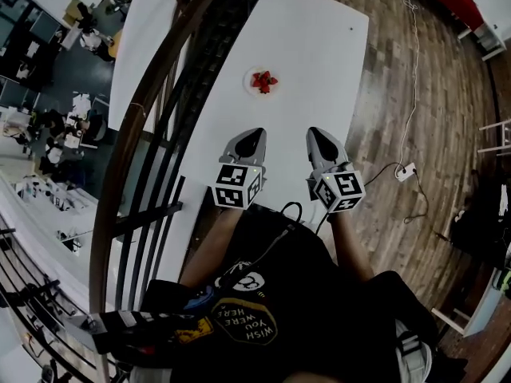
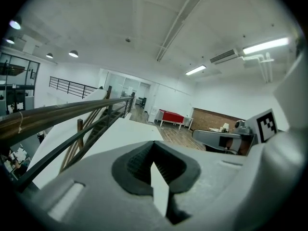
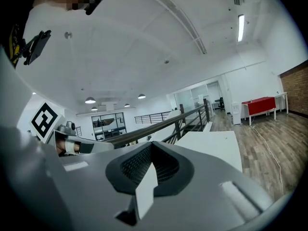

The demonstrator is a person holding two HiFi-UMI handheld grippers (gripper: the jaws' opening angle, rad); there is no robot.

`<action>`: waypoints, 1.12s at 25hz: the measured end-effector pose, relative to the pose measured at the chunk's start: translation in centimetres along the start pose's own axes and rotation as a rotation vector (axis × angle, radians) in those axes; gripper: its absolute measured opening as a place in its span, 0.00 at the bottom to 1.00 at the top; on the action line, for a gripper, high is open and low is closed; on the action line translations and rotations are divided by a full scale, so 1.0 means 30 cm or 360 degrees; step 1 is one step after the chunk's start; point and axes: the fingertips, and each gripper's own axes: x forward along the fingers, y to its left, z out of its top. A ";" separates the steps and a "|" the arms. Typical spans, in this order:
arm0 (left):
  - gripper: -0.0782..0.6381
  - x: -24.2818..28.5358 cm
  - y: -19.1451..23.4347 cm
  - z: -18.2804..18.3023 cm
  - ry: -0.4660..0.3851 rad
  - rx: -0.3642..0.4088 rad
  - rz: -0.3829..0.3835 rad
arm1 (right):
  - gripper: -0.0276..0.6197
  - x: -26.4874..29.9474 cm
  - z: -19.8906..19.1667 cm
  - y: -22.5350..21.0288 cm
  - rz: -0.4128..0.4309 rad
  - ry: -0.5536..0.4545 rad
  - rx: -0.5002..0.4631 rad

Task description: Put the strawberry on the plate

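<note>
Even white light is filling the head view; the table is glaring almost blank white, while the shirt near the lens is sinking into black; the wide lens is bending the rail and the floor into curves toward the edges. In the left gripper view a strip light at right is blowing out and round lamps at far left are glowing; black corners are framing the picture; the left gripper is showing soft and grainy near the lens. In the right gripper view a ceiling strip is shining; the right gripper is looking equally soft; the far room is showing sharper.
</note>
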 end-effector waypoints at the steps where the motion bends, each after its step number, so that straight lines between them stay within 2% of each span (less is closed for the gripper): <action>1: 0.11 -0.020 -0.018 -0.001 -0.0008 0.0007 0.0016 | 0.05 -0.028 0.005 0.007 0.0013 -0.0010 0.0001; 12: 0.11 -0.199 -0.157 0.033 -0.0167 0.0073 0.0080 | 0.05 -0.219 0.036 0.105 0.0137 -0.0116 0.0000; 28: 0.11 -0.200 -0.241 -0.021 -0.0106 0.0122 0.0020 | 0.05 -0.277 0.017 0.093 0.0129 -0.0094 0.0003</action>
